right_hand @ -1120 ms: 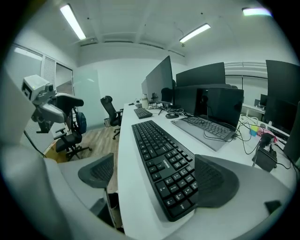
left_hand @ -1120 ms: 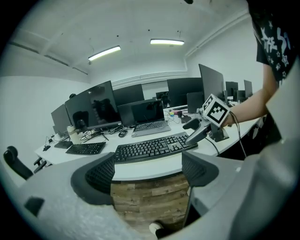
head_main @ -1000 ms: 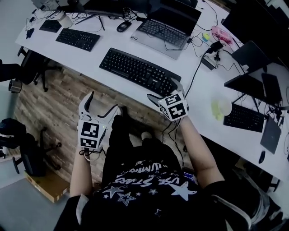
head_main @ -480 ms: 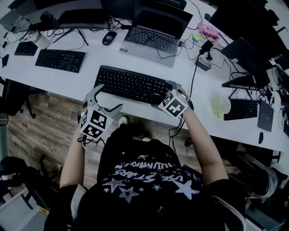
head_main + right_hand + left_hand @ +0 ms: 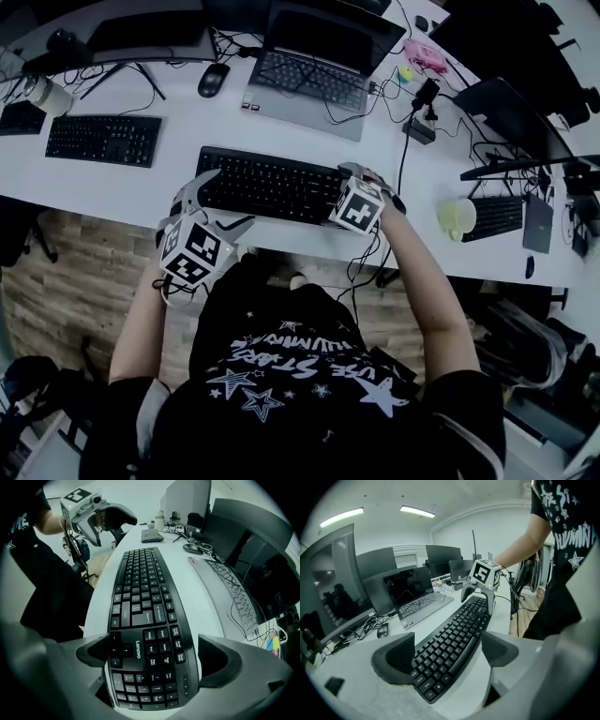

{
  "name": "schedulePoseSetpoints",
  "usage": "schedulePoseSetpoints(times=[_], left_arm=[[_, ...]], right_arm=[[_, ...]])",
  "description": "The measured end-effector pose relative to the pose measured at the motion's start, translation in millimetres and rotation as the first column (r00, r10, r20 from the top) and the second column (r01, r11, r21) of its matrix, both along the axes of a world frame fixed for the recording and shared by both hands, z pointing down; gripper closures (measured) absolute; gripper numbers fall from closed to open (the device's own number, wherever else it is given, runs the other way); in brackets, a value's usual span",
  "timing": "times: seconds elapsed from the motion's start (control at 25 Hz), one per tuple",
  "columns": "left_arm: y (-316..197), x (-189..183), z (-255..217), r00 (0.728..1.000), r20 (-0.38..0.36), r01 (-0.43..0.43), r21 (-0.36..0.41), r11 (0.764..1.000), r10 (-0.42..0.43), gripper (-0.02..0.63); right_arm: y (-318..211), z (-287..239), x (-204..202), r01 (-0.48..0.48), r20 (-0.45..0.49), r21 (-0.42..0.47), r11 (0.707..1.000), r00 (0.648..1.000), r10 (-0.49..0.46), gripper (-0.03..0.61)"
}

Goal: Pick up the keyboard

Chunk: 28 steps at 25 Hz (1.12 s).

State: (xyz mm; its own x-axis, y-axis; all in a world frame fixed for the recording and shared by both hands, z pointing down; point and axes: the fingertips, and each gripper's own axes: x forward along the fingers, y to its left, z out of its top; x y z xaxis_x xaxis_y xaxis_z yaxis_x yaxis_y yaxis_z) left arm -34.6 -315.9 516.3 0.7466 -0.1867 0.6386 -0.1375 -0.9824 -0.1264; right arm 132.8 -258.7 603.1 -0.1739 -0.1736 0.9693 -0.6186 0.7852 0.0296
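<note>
A black keyboard lies near the front edge of the white desk. My left gripper is at its left end, open. In the left gripper view that end of the keyboard lies between the jaws of the left gripper, and the near pad stands clear of it. My right gripper points steeply down over the right end. In the right gripper view the number-pad end of the keyboard sits between the jaws of the right gripper, which are opening with the pads not pressing.
Behind the keyboard stands an open laptop, with a mouse and cables beside it. A second keyboard lies to the left. A green cup and another keyboard are at the right. Dark monitors line the back.
Both grippers have come forward from the desk's front edge. The left one moved from over the floor to the keyboard's left end; the right one tipped down over its right end.
</note>
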Motion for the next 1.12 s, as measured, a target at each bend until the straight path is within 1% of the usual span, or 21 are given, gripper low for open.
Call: schedulePoseSetpoints(times=[0.12, 0.2, 0.36, 0.52, 0.64, 0.76, 0.84, 1.0, 1.12], left_arm=[[-5.8, -0.1, 4.8, 1.0, 0.002, -0.018, -0.02, 1.0, 0.018, 0.178], [-8.7, -0.6, 8.8, 1.0, 0.007, -0.027, -0.031, 0.999, 0.027, 0.178], [-12.4, 0.2, 13.6, 0.999, 0.015, -0.037, -0.046, 0.998, 0.038, 0.178], [-15.4, 1.6, 15.2, 0.999, 0.015, -0.042, -0.052, 0.998, 0.042, 0.178], [-17.0, 2.5, 18.6, 0.999, 0.015, -0.041, -0.06, 0.997, 0.042, 0.178], [-15.7, 2.8, 25.4, 0.999, 0.029, -0.038, -0.071, 0.997, 0.04, 0.178], [-13.0, 4.2, 28.5, 0.998, 0.039, -0.042, -0.071, 0.997, 0.044, 0.178], [-10.6, 5.1, 30.7, 0.996, 0.066, -0.062, -0.036, 0.997, 0.064, 0.178], [-13.4, 4.9, 30.3, 0.994, 0.085, -0.071, -0.008, 0.997, 0.071, 0.178]], right_arm=[[-4.4, 5.7, 1.6, 0.016, -0.014, -0.057, 0.998, 1.0, -0.017, 0.014], [-3.5, 14.5, 5.4, 0.016, -0.022, -0.107, 0.994, 1.0, -0.018, 0.012], [1.4, 22.4, 3.6, 0.04, -0.016, -0.213, 0.976, 0.999, -0.044, 0.011], [2.8, 25.9, 2.7, 0.061, -0.023, -0.27, 0.961, 0.997, -0.07, 0.009], [1.1, 26.3, 1.7, 0.062, -0.037, -0.277, 0.959, 0.996, -0.075, 0.009], [-3.2, 26.3, 0.2, 0.072, -0.031, -0.253, 0.965, 0.996, -0.082, 0.009], [-2.0, 26.4, -0.2, 0.071, -0.033, -0.254, 0.965, 0.996, -0.082, 0.009], [4.9, 25.9, -1.8, 0.056, -0.028, -0.25, 0.966, 0.997, -0.065, 0.009], [5.6, 22.9, -8.9, 0.058, -0.012, -0.205, 0.977, 0.998, -0.062, 0.009]])
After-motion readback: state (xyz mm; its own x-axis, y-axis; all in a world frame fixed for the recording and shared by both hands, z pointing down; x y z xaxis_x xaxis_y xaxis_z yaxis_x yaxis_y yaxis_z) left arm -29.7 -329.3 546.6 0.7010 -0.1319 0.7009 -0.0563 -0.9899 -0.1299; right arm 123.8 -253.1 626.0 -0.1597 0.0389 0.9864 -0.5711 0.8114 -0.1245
